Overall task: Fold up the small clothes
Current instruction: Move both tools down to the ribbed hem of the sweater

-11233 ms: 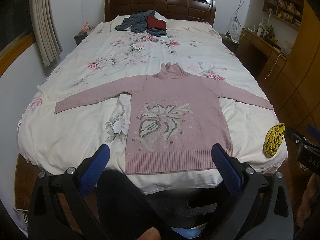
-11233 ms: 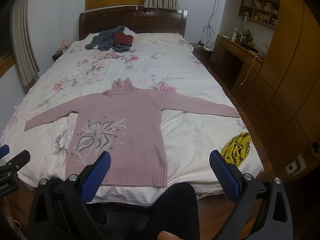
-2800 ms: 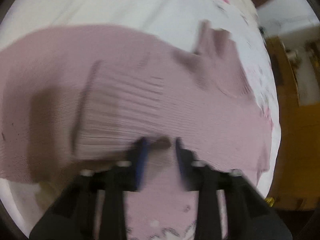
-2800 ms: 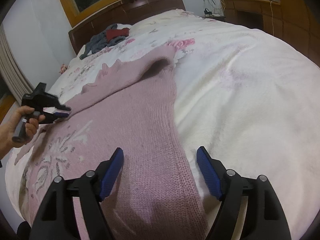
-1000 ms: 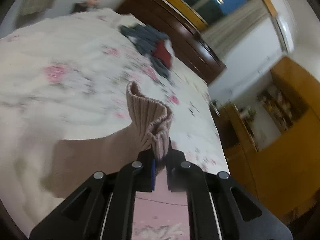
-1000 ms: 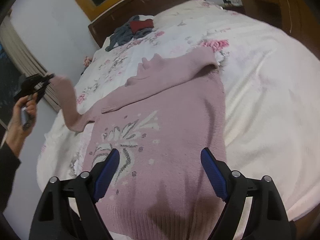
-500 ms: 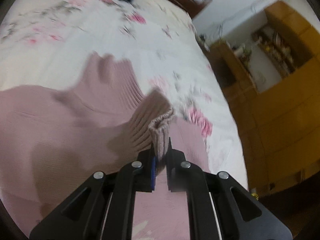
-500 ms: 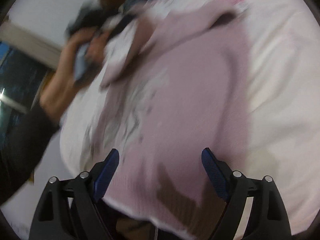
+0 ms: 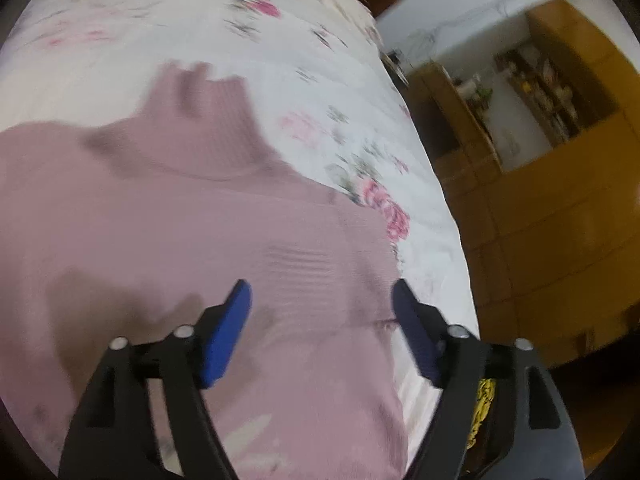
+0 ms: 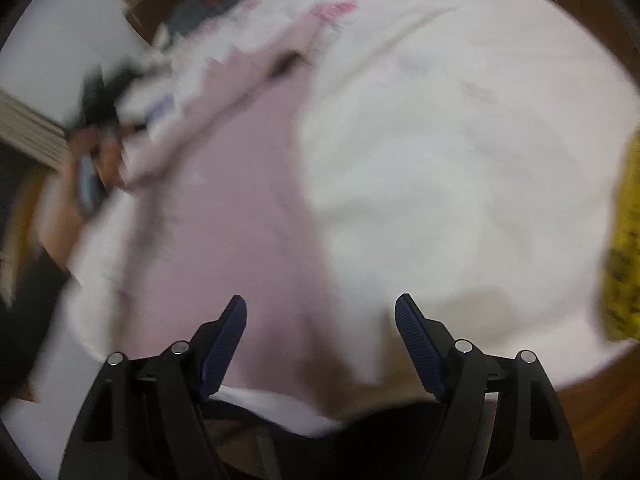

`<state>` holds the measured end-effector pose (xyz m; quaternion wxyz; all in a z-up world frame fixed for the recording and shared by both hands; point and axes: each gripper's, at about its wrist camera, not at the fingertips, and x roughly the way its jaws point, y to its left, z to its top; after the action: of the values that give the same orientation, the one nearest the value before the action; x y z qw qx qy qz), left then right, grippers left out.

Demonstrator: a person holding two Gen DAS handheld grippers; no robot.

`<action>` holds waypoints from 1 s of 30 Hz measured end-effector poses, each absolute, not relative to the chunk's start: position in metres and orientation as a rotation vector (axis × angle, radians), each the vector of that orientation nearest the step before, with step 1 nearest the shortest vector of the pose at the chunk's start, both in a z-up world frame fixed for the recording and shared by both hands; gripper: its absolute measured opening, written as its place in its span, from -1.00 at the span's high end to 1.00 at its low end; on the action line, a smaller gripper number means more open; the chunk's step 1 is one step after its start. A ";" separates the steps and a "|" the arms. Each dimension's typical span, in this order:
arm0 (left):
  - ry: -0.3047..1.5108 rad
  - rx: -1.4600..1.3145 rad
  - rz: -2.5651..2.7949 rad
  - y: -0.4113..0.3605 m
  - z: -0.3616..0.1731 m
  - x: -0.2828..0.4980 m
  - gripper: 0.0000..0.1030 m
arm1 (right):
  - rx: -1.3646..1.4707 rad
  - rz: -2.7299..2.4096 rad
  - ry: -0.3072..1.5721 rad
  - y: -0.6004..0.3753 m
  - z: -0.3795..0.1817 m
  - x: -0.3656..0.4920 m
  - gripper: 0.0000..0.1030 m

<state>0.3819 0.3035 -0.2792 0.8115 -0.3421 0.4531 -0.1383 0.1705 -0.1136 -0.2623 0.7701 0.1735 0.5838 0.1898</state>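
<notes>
Both the left gripper and right gripper hang spread and empty above the pink sweater; the sleeve, blurred, seems folded across it.

Sweater lies flat on the bed, collar toward the far end. Clothes pile sits at the bed's far end. Cabinets stand right of the bed.
</notes>
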 end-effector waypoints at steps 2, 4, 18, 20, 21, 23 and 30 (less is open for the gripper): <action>0.979 -0.709 -0.244 0.327 -0.278 0.352 -0.58 | 0.478 0.481 1.234 -0.104 -0.257 0.202 -0.50; 0.993 -0.694 -0.219 0.341 -0.281 0.327 -0.64 | 0.599 0.553 1.196 -0.085 -0.251 0.254 -0.48; 1.082 -0.818 -0.181 0.384 -0.344 0.202 -0.66 | 0.629 0.484 1.458 0.032 -0.339 0.482 -0.06; 1.078 -0.837 -0.180 0.386 -0.347 0.200 -0.66 | 0.597 0.502 1.481 0.036 -0.338 0.482 0.27; 1.076 -0.842 -0.178 0.389 -0.346 0.200 -0.66 | 0.592 0.509 1.492 0.037 -0.340 0.486 0.57; 1.068 -0.844 -0.162 0.393 -0.344 0.200 -0.66 | 0.585 0.534 1.503 0.042 -0.335 0.486 0.77; 0.997 -0.837 -0.153 0.415 -0.310 0.205 -0.66 | 0.477 0.612 1.368 0.046 -0.251 0.496 0.86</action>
<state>0.2047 0.4151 -0.3102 0.7929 -0.3894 0.4634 -0.0710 0.4960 0.0460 -0.2509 0.7065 0.2149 0.6156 0.2752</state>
